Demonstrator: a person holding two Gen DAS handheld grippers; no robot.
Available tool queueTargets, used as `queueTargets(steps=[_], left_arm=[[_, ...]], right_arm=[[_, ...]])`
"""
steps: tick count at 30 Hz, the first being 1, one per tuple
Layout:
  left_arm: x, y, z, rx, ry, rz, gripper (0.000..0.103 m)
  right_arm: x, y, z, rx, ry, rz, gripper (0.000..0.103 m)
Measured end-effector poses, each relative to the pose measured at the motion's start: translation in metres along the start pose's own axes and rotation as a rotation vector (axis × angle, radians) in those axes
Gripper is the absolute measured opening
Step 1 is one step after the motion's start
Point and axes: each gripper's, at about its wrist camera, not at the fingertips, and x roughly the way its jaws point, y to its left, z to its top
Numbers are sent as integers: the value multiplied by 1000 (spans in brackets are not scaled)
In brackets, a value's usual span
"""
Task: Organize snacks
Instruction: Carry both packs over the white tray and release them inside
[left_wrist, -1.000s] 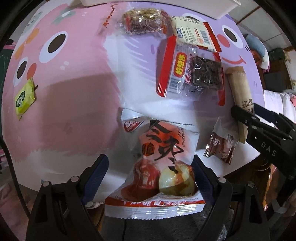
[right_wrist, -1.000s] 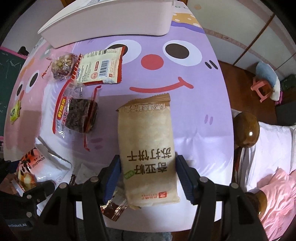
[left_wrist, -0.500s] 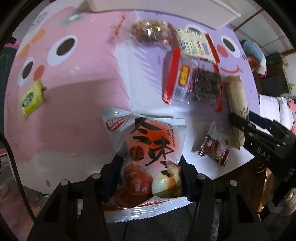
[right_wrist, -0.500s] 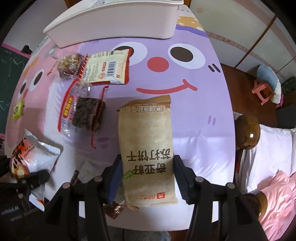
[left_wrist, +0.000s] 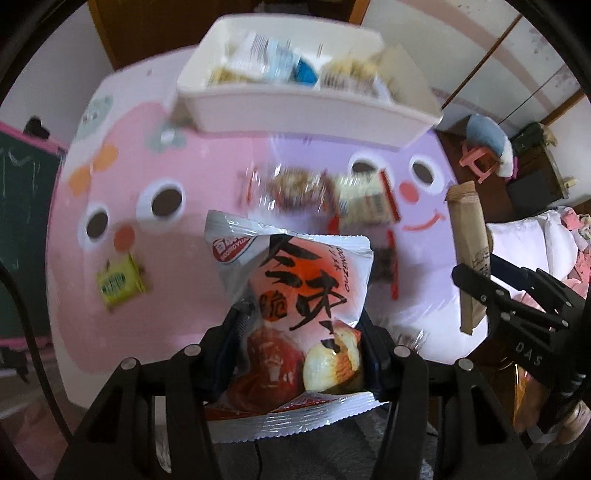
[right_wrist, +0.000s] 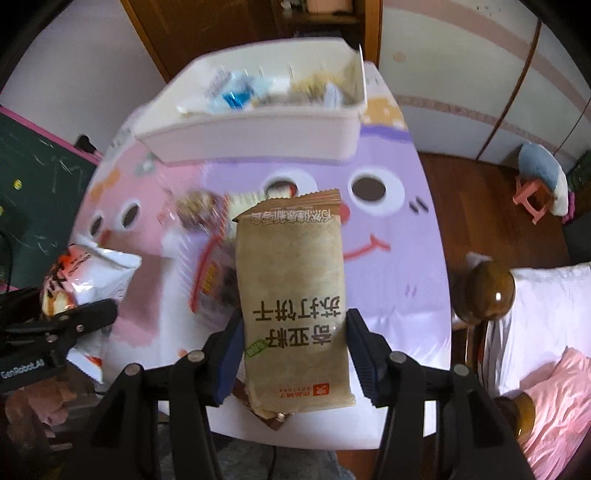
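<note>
My left gripper (left_wrist: 299, 325) is shut on a white-and-orange snack bag (left_wrist: 295, 295) and holds it above the table. My right gripper (right_wrist: 293, 328) is shut on a tan cracker packet (right_wrist: 291, 295), also lifted; the packet shows in the left wrist view (left_wrist: 471, 254) too. The white bin (left_wrist: 295, 107) stands at the far edge of the table with several snacks inside; it also shows in the right wrist view (right_wrist: 258, 125). Loose snacks lie on the table: a nut bar (left_wrist: 295, 184), a white-and-red packet (left_wrist: 365, 199), a dark fruit packet (left_wrist: 384, 262) and a small yellow-green packet (left_wrist: 120, 282).
The table wears a pink and purple cartoon-face cloth (right_wrist: 399, 258). A small brown wrapper (right_wrist: 273, 417) lies under the cracker packet at the near edge. A wooden bedpost (right_wrist: 487, 291) and bed stand to the right, a green chalkboard (right_wrist: 33, 177) to the left.
Both grippers have risen and tilted up with their packets, so the white bin has come into view. The left gripper closed on the orange bag about a second ago.
</note>
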Motion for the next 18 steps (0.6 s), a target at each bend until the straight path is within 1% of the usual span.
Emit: queueTargets(steps=[3,5,11,16,18], left_arm=[[-17,-5,17,29,-47,1,54],[-22,-13,27,44,-72,3,54],[-53,-8,57,62,-154,-7,54],[-75,-7,88,80,-216,5,54],[-89,-6,106,84,-258,9,54]], right_arm=[[-17,7,16,-4,-43,24,53],[-29,13,25,-9,-72,38,53],[-57,26,52,-20,-142,67,53],[-70,29,75,-24,-184,63,53],[-76,27,86,-19,-202,59,53]])
